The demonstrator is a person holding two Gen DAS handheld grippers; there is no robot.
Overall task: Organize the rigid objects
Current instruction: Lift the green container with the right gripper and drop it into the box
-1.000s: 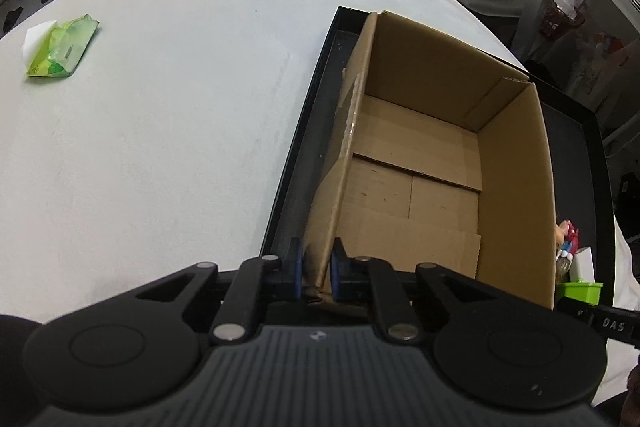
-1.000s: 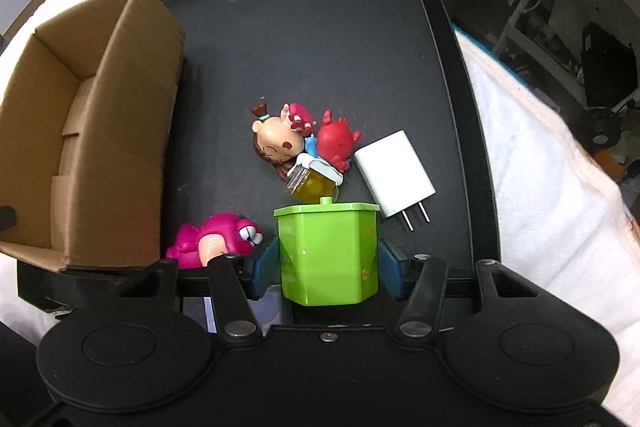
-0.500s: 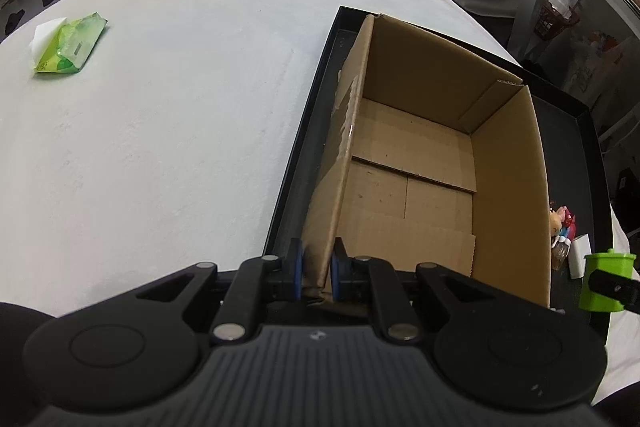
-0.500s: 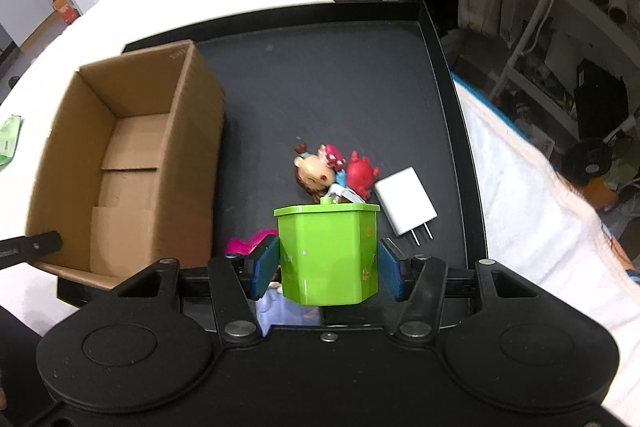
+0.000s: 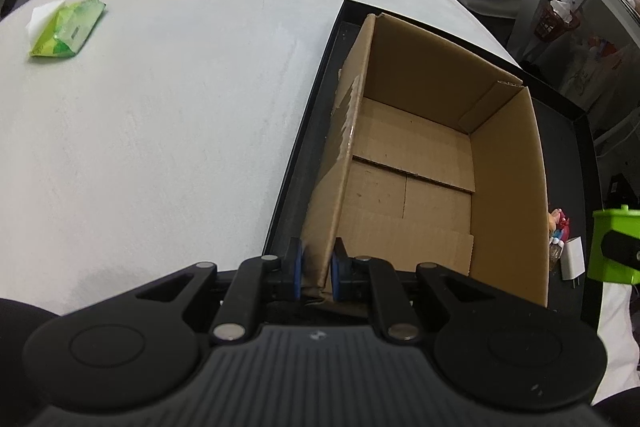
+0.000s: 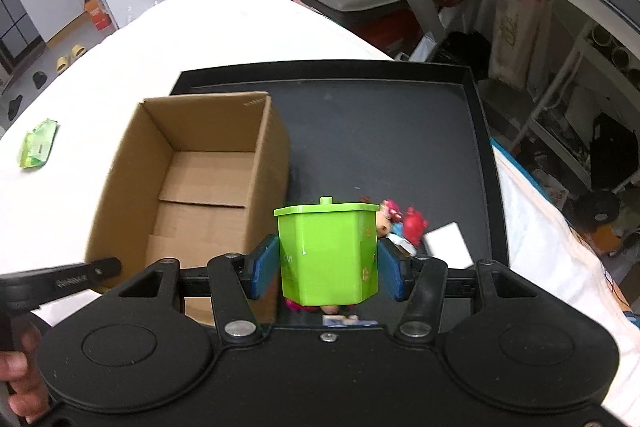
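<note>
The green bin (image 6: 329,254), a small lidded toy with a knob on top, sits upright between the blue pads of the right gripper (image 6: 327,270), whose jaws are closed against its two sides and hold it clear of the black tray (image 6: 384,123), above the tray's near part and just right of the cardboard box (image 6: 192,183). From the left wrist view the same bin shows at the far right edge, raised beside the box's right wall. The box stands open-topped on the left part of the tray with nothing inside but its folded bottom flaps. The left gripper (image 5: 316,269) has its jaws nearly shut, pinching the near left corner of the box wall between its blue pads. Behind the bin on the tray lie a white plug (image 6: 447,250), a red figure (image 6: 414,225) and a doll head (image 6: 387,218), close together; a pink toy (image 6: 294,304) peeks from under the bin. The tray rests on a white cloth (image 5: 168,99), where a green packet (image 5: 66,27) lies well apart to the left.
</note>
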